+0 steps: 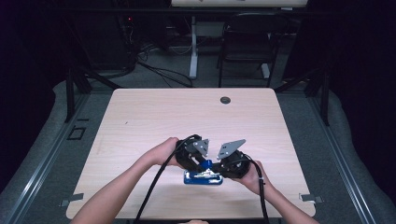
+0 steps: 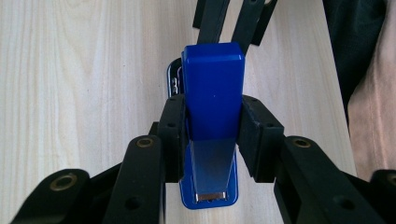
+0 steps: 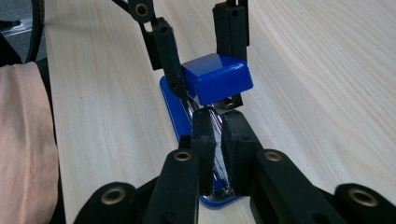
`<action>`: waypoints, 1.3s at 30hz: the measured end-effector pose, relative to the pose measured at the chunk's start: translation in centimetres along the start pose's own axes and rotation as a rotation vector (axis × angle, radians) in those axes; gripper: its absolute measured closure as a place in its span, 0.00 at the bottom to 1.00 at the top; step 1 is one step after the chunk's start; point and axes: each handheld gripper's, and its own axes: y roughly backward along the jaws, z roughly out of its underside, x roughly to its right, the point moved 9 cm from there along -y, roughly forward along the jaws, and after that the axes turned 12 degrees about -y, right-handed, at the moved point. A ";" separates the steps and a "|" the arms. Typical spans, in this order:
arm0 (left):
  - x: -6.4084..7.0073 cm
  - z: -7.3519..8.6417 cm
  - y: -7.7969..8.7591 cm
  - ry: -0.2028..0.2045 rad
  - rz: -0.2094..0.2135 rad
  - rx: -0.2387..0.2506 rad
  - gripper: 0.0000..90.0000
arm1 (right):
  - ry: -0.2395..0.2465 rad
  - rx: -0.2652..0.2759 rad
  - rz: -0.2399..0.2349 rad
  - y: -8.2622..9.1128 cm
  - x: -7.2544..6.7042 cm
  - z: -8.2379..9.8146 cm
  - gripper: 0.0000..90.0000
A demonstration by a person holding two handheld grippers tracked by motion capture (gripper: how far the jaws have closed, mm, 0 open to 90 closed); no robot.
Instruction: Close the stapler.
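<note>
A blue stapler [image 1: 203, 178] lies near the front edge of the wooden table [image 1: 140, 121], hinged open. My left gripper [image 1: 204, 164] comes in from the left, and in the left gripper view it [image 2: 212, 123] is shut on the raised blue top cover [image 2: 212, 84]. From the right comes my right gripper [image 1: 216, 168]. In the right gripper view it [image 3: 217, 128] is shut on the thin metal staple rail [image 3: 217, 163] above the blue base [image 3: 172, 107]. The lifted cover [image 3: 218, 78] sits just beyond, between the left gripper's fingers [image 3: 168, 51].
A round cable hole [image 1: 225, 100] marks the table's far side. A black chair [image 1: 247, 42] and a desk leg [image 1: 193, 46] stand behind the table. The person's clothing is close at the table's near edge [image 3: 23, 140].
</note>
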 end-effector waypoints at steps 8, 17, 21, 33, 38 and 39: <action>-0.2 -0.1 -0.4 0.006 0.006 0.008 0.72 | -0.031 0.021 0.042 1.7 0.4 -0.1 0.92; -0.3 -0.7 -2.2 0.006 0.011 -0.008 0.72 | -0.035 0.089 0.019 2.2 -0.2 -1.4 0.91; -0.3 -0.7 -2.3 0.010 -0.003 -0.008 0.72 | -0.036 0.028 0.036 1.2 0.2 -0.6 0.93; -0.4 1.4 -1.1 0.089 -0.113 -0.009 0.40 | -0.097 -0.084 0.053 -0.4 1.7 1.3 0.94; 0.1 3.3 -0.3 0.142 -0.113 -0.010 0.34 | -0.109 -0.096 0.051 -0.5 1.8 1.5 0.96; 0.1 3.6 -0.2 0.151 -0.133 -0.014 0.34 | -0.111 -0.097 0.054 -0.6 1.8 1.5 0.96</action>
